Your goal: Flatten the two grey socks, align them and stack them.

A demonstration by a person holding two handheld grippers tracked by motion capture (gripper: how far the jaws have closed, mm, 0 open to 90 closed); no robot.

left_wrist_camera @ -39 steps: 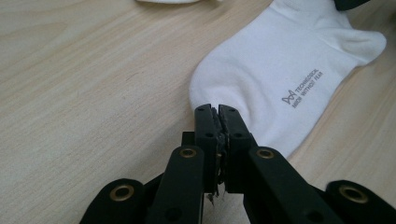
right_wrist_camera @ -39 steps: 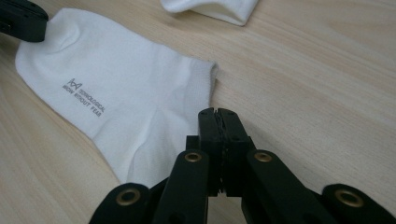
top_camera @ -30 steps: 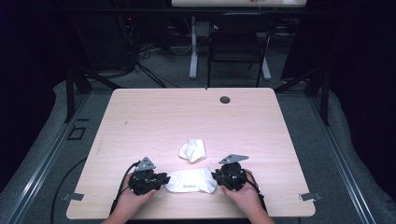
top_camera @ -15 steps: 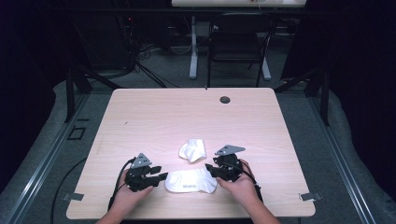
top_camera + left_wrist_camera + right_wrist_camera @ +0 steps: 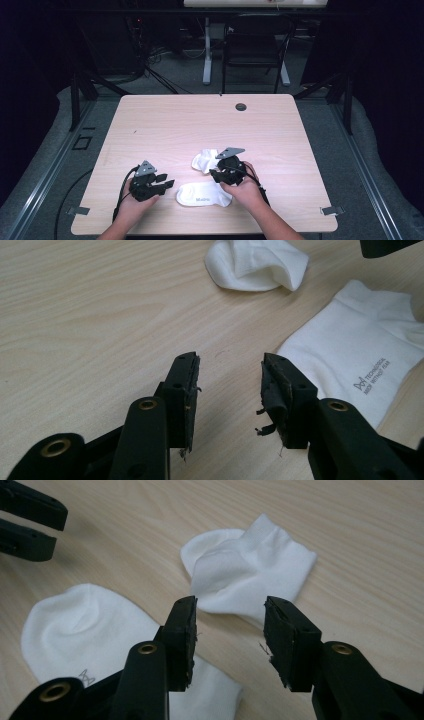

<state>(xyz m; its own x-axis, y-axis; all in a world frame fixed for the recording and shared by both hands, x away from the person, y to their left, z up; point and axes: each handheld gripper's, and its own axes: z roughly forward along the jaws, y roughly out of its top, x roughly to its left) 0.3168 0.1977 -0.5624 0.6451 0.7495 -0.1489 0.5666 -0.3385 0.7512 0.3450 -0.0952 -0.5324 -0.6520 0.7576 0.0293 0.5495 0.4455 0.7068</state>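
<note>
Pale wooden table (image 5: 165, 125) — flat sock (image 5: 350, 355) printed "TECHNOLOGY", both tools (image 5: 229, 385) (image 5: 229, 630) just opened, empty.

White flat sock (image 5: 204, 194) with small grey print near the desk's (image 5: 165, 125) front edge; plain white crumpled sock (image 5: 205, 160) behind. Pale wood-grain desk. Black grippers, left (image 5: 169, 184) and right (image 5: 214, 175).

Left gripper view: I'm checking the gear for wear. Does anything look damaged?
Yes. The black pads on the left hand-held gripper are frayed, with torn shreds hanging from the inner faces, most on the right-hand jaw. The flat sock beside it looks intact; the other sock lies crumpled.
</note>
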